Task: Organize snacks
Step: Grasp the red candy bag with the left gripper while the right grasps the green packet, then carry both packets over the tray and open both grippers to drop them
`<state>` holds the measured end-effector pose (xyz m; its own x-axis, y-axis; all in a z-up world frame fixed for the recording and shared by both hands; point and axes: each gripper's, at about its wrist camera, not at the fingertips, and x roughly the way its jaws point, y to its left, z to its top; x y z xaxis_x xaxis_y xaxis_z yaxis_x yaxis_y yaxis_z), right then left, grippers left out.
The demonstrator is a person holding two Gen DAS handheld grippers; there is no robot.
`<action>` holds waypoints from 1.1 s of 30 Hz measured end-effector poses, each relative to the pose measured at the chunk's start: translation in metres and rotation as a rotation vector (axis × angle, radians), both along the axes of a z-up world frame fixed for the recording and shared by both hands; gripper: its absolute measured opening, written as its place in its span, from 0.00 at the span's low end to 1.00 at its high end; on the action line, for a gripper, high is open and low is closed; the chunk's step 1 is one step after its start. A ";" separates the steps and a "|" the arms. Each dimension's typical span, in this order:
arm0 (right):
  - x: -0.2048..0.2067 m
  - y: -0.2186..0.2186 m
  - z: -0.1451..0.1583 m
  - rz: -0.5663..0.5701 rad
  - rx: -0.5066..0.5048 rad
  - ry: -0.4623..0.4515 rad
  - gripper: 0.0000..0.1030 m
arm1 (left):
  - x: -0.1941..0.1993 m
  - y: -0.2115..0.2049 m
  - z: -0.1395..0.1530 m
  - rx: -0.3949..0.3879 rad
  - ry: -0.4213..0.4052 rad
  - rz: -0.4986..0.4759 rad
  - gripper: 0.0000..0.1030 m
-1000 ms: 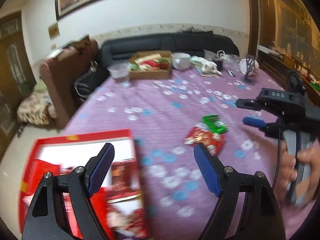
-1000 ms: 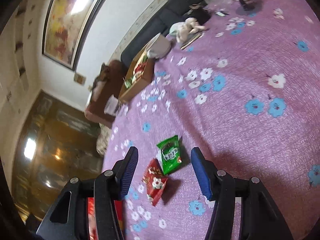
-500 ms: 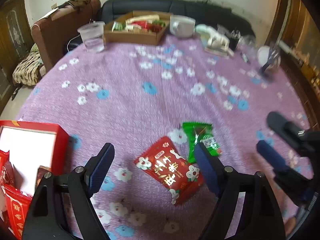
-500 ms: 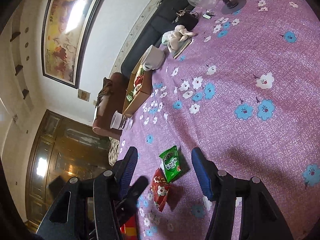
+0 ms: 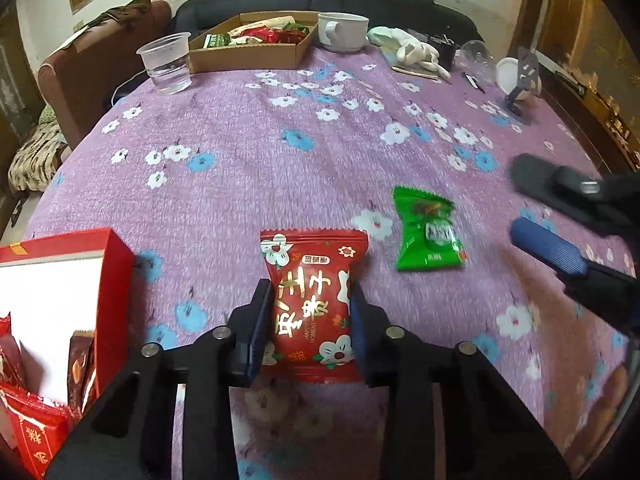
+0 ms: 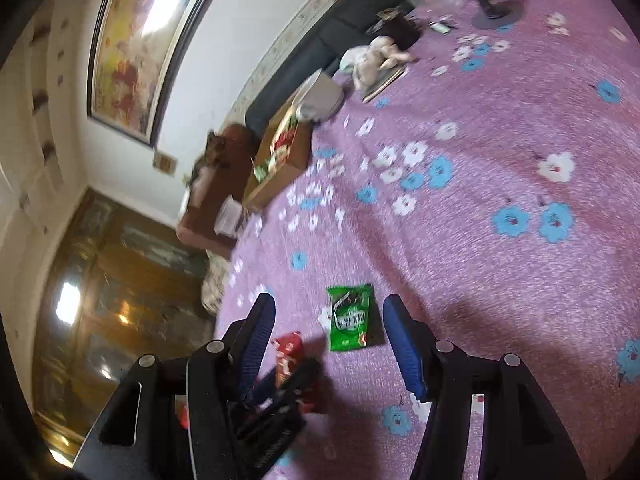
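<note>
Far to the left of my left fingers, an open red cardboard box with a white lining (image 5: 102, 276) stands on the purple flowered tablecloth (image 5: 280, 168), with red and brown snack packets (image 5: 32, 432) showing inside it. My left gripper (image 5: 311, 312) has its two blue-padded fingers (image 5: 260, 320) closed in on the sides of a red foil snack packet with white flowers and gold lettering (image 5: 314, 300), pinching it just above the cloth. Just to the right of those fingers, a green foil snack packet (image 5: 428, 232) lies flat on the cloth, apart from the red one. Farther right again, my right gripper (image 5: 560, 220) reaches in from the edge, blurred.

From my right wrist, the left gripper (image 6: 280, 384) appears low beside my right gripper's left finger, the red packet (image 6: 288, 354) in its grip. My right gripper (image 6: 326, 338) is spread wide with nothing between the pads, and the green packet (image 6: 350, 318) lies on the cloth (image 6: 500, 160) ahead, between the fingertips.

Beyond my left fingers, at the table's far side, stand a clear plastic cup (image 5: 166, 63), a shallow brown cardboard tray of snacks (image 5: 250, 50) and a white ceramic cup (image 5: 343, 31).
</note>
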<state>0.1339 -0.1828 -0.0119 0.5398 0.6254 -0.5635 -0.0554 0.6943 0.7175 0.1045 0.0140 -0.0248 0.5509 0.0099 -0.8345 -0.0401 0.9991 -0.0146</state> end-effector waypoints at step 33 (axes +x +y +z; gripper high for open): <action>-0.008 0.048 -0.007 0.006 -0.509 -0.028 0.27 | -0.203 0.068 0.052 -0.082 -0.210 -0.050 0.32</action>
<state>0.1260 -0.1352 -0.0189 0.5562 0.2786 -0.7830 -0.0746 0.9551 0.2869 -0.0986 0.0818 0.0276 0.7105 -0.0852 -0.6986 0.0220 0.9949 -0.0988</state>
